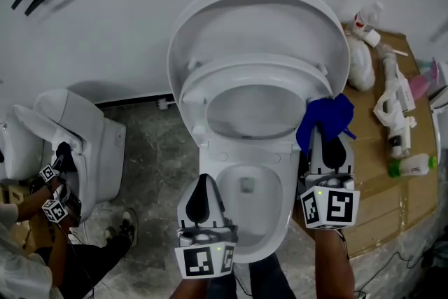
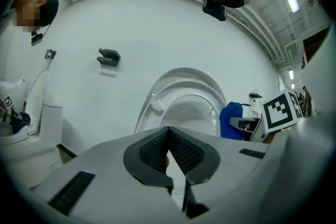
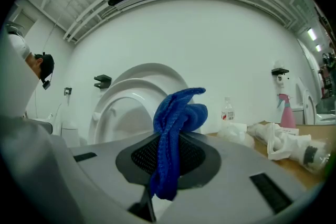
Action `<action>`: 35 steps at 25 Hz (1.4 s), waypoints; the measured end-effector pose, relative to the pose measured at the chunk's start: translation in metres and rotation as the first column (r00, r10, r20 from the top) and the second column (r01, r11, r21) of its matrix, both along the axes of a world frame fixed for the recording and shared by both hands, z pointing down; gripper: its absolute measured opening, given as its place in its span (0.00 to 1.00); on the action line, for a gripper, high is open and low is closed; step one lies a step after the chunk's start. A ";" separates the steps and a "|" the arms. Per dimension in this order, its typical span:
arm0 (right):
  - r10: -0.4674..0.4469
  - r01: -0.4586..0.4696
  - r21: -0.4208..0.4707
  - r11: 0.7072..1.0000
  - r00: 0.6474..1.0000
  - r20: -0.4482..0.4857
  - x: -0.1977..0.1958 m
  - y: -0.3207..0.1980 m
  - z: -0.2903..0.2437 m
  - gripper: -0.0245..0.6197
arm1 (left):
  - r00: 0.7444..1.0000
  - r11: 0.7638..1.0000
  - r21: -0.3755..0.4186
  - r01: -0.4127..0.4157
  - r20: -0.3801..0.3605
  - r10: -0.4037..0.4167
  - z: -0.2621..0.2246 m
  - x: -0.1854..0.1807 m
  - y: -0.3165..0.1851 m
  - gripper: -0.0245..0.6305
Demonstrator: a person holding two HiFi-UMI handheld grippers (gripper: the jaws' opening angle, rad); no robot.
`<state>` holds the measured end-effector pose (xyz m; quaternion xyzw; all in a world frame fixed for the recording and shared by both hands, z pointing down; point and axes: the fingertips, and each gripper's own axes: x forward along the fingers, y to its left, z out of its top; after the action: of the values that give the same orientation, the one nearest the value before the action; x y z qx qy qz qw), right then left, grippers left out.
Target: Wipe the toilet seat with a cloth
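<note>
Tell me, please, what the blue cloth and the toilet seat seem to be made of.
The blue cloth: soft matte fabric, probably microfibre; its surface looks fuzzy and ribbed, and it folds limply.
The toilet seat: probably hard plastic, glossy white; it is smooth with soft highlights.

The bowl's rim (image 1: 283,199) is left uncovered, with the seat (image 1: 196,98) and the lid (image 1: 259,10) tipped up toward the wall behind. Access from above is blocked only by the left gripper (image 1: 203,182), held over the rim's left side. On the right, the passage is narrowed by a cardboard surface (image 1: 371,206) crowded with a bag (image 1: 360,63) and a lying bottle (image 1: 413,165). That gap is filled by the right gripper (image 1: 329,140) and its blue cloth (image 1: 325,119). On the left, a strip of floor (image 1: 150,157) is left free up to a second toilet (image 1: 84,136), beside which another person (image 1: 28,269) is seen.
</note>
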<state>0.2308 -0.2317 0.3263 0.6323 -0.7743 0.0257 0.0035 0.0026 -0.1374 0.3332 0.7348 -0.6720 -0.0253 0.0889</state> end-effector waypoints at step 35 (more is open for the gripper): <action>0.086 -0.109 -0.140 0.984 0.983 -0.161 -0.006 0.009 0.194 0.15 | 0.999 0.997 -0.071 -0.007 -0.036 0.004 0.109 -0.017 -0.009 0.06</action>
<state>0.2243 -0.2229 0.5206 0.6674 -0.7358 0.0343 0.1094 -0.0144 -0.1469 0.4419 0.7323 -0.6688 -0.0143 0.1270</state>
